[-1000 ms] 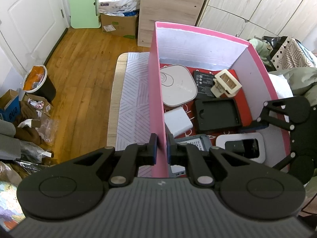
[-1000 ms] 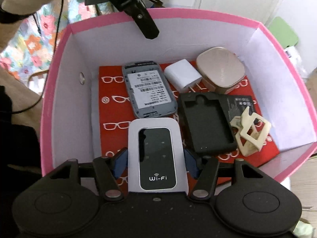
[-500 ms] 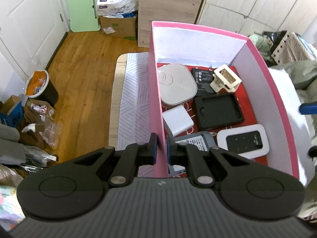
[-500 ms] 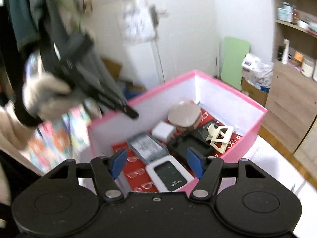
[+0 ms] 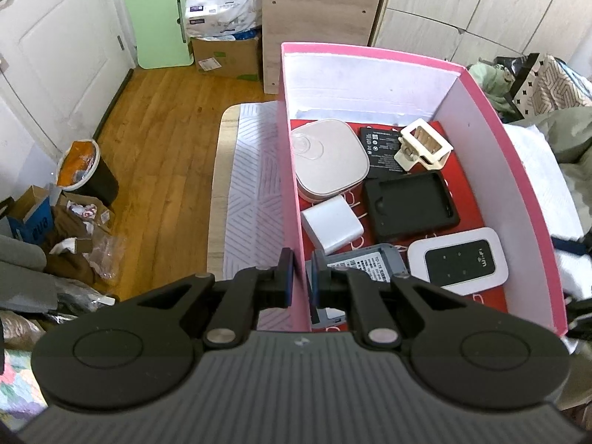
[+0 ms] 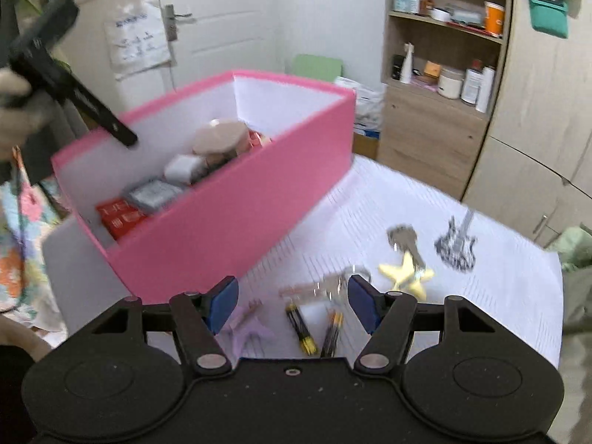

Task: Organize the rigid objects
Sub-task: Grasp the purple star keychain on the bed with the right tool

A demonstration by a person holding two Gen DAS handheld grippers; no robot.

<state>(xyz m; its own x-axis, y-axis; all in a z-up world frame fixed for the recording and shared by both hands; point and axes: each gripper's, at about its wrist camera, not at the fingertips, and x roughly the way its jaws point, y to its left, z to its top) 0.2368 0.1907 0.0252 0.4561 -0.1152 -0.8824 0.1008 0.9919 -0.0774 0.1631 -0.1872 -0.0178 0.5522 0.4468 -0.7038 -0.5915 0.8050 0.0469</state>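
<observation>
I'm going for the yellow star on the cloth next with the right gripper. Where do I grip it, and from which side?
The yellow star lies flat on the white cloth, so come from above with the open right gripper and close across its narrow waist, between opposite notches, not on the points. A key lies against its far side; keep the fingers off it.

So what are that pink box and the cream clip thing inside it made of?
The pink box looks like cardboard: thin flat walls, matte pink outside, white paper lining. The cream clip looks like moulded plastic, with a smooth, slightly glossy open frame. I can't be sure of either from sight alone.
</observation>
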